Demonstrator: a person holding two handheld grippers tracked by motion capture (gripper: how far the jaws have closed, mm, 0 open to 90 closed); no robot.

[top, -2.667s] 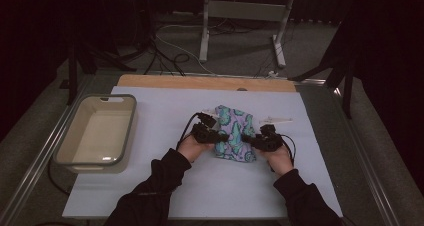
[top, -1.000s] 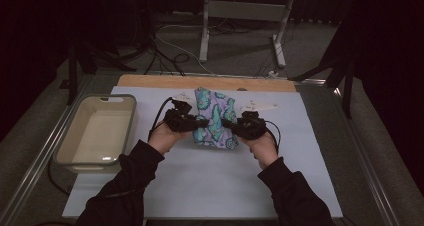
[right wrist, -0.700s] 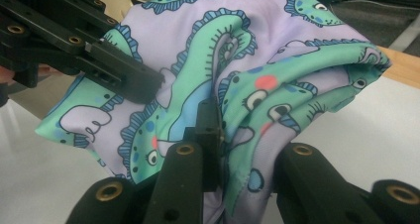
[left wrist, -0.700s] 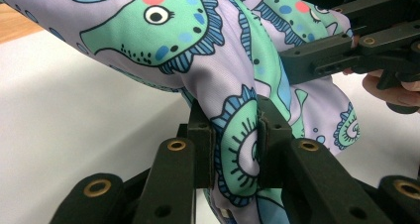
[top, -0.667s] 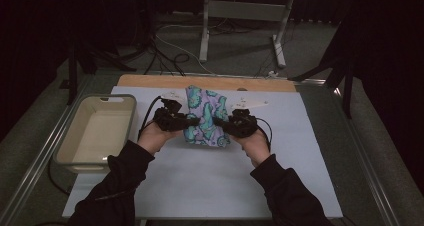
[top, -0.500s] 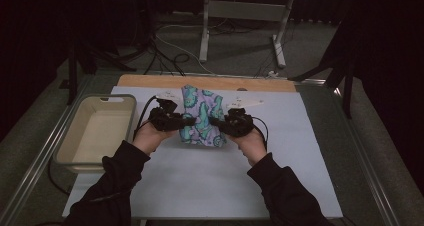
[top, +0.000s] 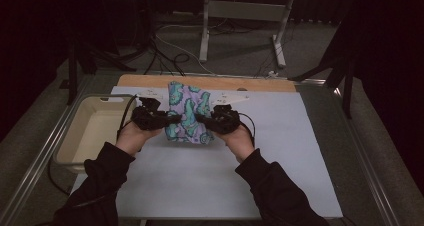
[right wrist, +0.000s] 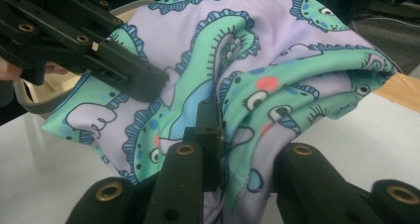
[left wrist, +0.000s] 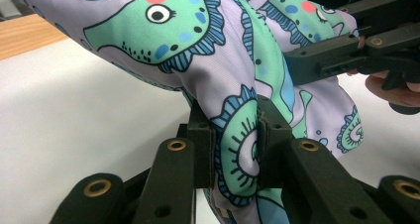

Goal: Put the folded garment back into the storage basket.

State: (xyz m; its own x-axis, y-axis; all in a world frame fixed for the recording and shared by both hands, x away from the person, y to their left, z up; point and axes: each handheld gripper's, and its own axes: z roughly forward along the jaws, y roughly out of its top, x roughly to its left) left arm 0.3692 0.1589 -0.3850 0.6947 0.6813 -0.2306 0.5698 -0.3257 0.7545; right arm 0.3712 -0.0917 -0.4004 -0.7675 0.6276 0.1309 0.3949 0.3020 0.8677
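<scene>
A folded lilac cloth printed with green dinosaurs hangs between my two grippers just above the white mat. My left gripper is shut on its left edge, and in the left gripper view the pads pinch a green swirl of the cloth. At the cloth's right edge my right gripper is shut on bunched folds. The right gripper's black jaw shows across the cloth in the left gripper view, and the left gripper's jaw in the right gripper view.
A beige plastic tub stands at the mat's left edge, close to my left hand. A wooden strip runs along the back of the mat. Metal stand legs and cables lie on the floor beyond the table.
Both grippers have carried the cloth to the left, toward the tub, and lifted it slightly. Both stay shut on it.
</scene>
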